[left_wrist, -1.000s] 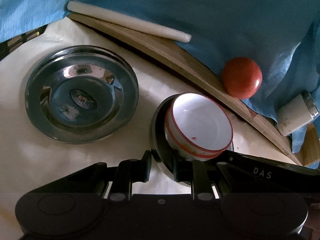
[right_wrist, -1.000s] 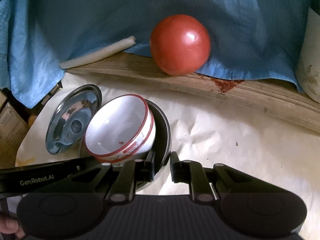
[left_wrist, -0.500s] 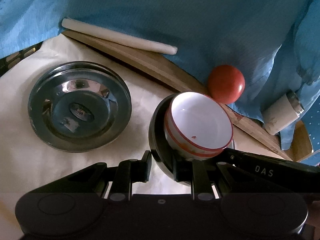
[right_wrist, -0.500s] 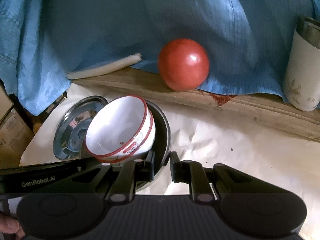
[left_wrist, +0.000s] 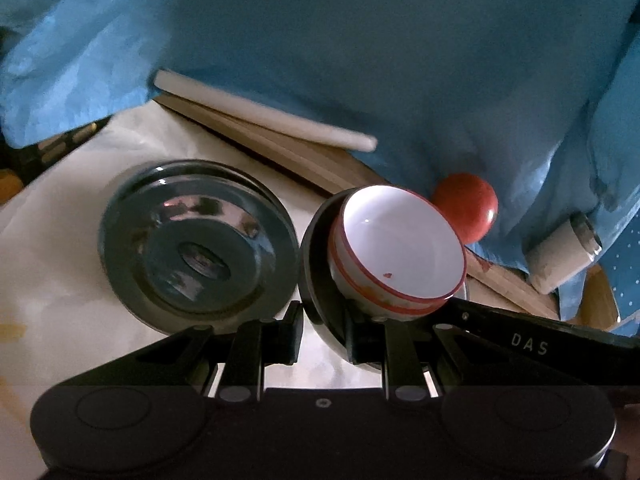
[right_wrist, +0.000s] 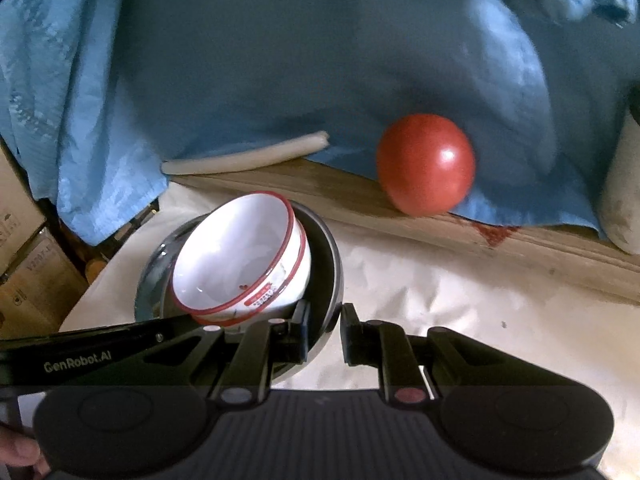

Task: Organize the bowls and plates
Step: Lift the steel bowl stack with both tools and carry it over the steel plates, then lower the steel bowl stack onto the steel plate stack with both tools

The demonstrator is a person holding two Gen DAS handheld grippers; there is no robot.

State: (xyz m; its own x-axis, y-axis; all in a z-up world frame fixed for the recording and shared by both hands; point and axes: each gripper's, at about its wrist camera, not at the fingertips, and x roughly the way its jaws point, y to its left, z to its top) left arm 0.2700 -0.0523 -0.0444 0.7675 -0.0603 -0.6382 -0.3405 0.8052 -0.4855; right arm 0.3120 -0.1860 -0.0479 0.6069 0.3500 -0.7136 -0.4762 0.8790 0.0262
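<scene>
Two stacked white bowls with red rims point(left_wrist: 400, 248) point(right_wrist: 236, 256) sit tilted inside a dark steel plate point(left_wrist: 316, 248) point(right_wrist: 332, 264) held above the paper-covered table. My left gripper point(left_wrist: 323, 336) is shut on that plate's left rim. My right gripper point(right_wrist: 325, 332) is shut on the opposite rim. Each gripper's black arm shows in the other's view, under the bowls. A second shiny steel plate point(left_wrist: 196, 240) point(right_wrist: 154, 276) lies flat on the table to the left, partly hidden behind the carried plate in the right wrist view.
A red ball point(left_wrist: 466, 212) point(right_wrist: 426, 164) rests on a wooden board point(left_wrist: 304, 160) point(right_wrist: 440, 232) at the back, against blue cloth. A white tube point(left_wrist: 264, 116) lies on the board. A white cup point(left_wrist: 564, 260) stands right. Cardboard boxes point(right_wrist: 24, 272) sit left.
Both grippers have risen and pulled back with the plate and bowls. The table plate now sits close beside the carried plate in the left view and slips behind it in the right view.
</scene>
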